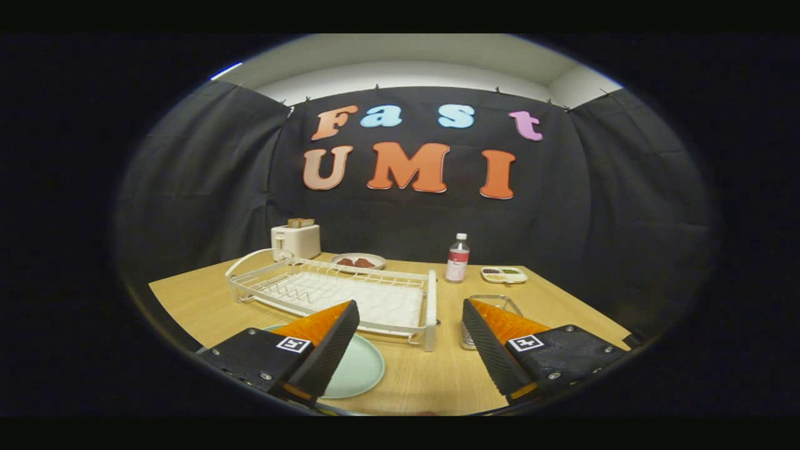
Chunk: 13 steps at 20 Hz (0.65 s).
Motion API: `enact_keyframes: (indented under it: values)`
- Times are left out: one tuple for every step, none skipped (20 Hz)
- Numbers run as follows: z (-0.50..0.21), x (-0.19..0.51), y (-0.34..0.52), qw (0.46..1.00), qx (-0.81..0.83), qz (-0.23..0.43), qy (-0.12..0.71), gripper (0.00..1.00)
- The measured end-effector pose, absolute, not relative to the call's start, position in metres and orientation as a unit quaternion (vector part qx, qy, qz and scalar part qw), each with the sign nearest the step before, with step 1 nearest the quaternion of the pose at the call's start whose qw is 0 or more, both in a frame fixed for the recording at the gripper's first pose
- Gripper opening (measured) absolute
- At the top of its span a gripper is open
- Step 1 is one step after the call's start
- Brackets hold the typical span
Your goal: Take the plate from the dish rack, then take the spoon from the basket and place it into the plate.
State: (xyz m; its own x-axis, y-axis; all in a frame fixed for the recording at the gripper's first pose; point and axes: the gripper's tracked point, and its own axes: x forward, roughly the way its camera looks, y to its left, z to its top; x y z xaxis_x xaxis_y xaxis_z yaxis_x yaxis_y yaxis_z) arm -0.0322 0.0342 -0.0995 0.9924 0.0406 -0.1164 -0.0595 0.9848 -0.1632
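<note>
Gripper (409, 331) spread wide, gripping nothing; plate (359, 369) flat on table (431, 375), partly under left finger, just near of dish rack (337, 294); basket (494, 306) behind right finger

The pale green plate (359, 369) lies flat on the wooden table, just in front of the white wire dish rack (337, 294). The wire basket (494, 306) stands right of the rack; its contents are hidden
</note>
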Motion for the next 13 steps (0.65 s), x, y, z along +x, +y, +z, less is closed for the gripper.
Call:
enact_keyframes:
  values:
    - [-0.095, -0.031, 0.025, 0.995, -0.082, 0.016, 0.056, 0.99]
    - [-0.09, -0.03, 0.017, 0.995, -0.079, 0.005, 0.056, 0.99]
    - [-0.086, -0.029, 0.007, 0.996, -0.075, -0.004, 0.055, 0.99]
    - [-0.082, -0.029, 0.001, 0.996, -0.072, -0.012, 0.053, 0.99]
    - [-0.079, -0.03, -0.005, 0.996, -0.07, -0.018, 0.051, 0.99]
    - [-0.077, -0.03, -0.009, 0.996, -0.068, -0.023, 0.051, 0.99]
    - [-0.078, -0.03, -0.011, 0.996, -0.068, -0.026, 0.051, 0.99]
    - [-0.077, -0.03, -0.013, 0.996, -0.07, -0.028, 0.051, 0.99]
    - [-0.078, -0.03, -0.015, 0.996, -0.073, -0.031, 0.052, 0.99]
    - [-0.077, -0.029, -0.017, 0.995, -0.075, -0.033, 0.052, 0.99]
    - [-0.078, -0.028, -0.017, 0.995, -0.075, -0.034, 0.052, 0.99]
    - [-0.079, -0.029, -0.016, 0.995, -0.074, -0.031, 0.053, 0.99]
    - [-0.08, -0.028, -0.014, 0.995, -0.073, -0.029, 0.055, 0.99]
